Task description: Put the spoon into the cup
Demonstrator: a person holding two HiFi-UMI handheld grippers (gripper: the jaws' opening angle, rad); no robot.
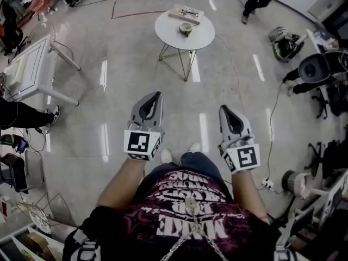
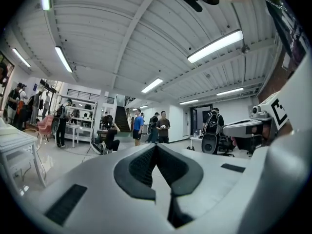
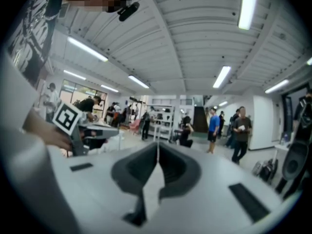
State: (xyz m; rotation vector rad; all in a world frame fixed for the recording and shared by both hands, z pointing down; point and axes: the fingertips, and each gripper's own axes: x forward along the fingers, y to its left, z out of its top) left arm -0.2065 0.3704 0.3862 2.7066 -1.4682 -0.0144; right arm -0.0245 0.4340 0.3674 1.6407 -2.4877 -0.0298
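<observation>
Head view: cup (image 1: 186, 29) on round table (image 1: 168, 35), contents unclear; left hand-held gripper (image 1: 158, 95), right hand-held gripper (image 1: 223, 108) both closed, empty.

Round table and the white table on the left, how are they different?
The round table has a circular top; the side table is rectangular. The round table stands on thin gold wire legs, the side table on thick white ones. Both have white tops.

Glossy polished floor (image 1: 228, 86) mirrors ceiling lights. Round surface (image 1: 169, 36) smooth, white; thin metal legs (image 1: 187, 64). Matt grey plastic on left gripper (image 1: 156, 95), right gripper (image 1: 224, 109); dark ribbed pads (image 2: 141, 168).
</observation>
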